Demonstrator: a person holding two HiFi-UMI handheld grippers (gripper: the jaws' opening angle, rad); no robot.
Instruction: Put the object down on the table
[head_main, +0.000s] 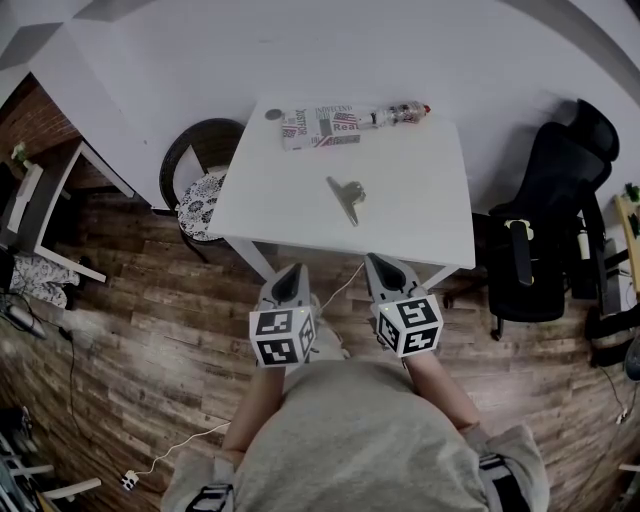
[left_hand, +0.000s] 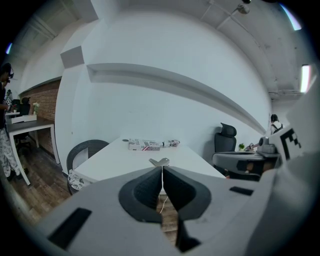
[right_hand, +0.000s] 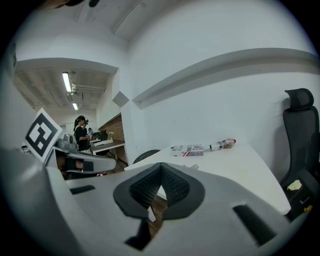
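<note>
Metal clip (head_main: 346, 197) lies flat on the white table (head_main: 430, 215), free of both grippers, ahead of their tips and roughly on the line between them. In the left gripper view it shows just above the meeting line of the jaws, resting on the tabletop well beyond them.

The left gripper (head_main: 291, 272) hangs short of the table's near edge, over the wooden floor (head_main: 130, 330). Its jaws are pressed together along their whole length, with nothing between the pads. The right gripper (head_main: 385, 265) is just beside it, at the same height and also short of the table edge. Its jaws are likewise fully closed and hold nothing. Neither gripper touches the table or the clip. Each carries its marker cube at the back, toward the person's body.

Farther ahead of the grippers, at the table's far edge, a newspaper-print packet (head_main: 320, 127) lies with a small bottle (head_main: 402, 114) just to its right, and a dark round disc (head_main: 273, 114) just to its left.

A round-backed chair (head_main: 200, 165) stands off the table's left side, ahead and left of the left gripper. A black office chair (head_main: 545, 230) stands to the right of the right gripper. A thin white cable (head_main: 342, 288) trails down between the two grippers.
</note>
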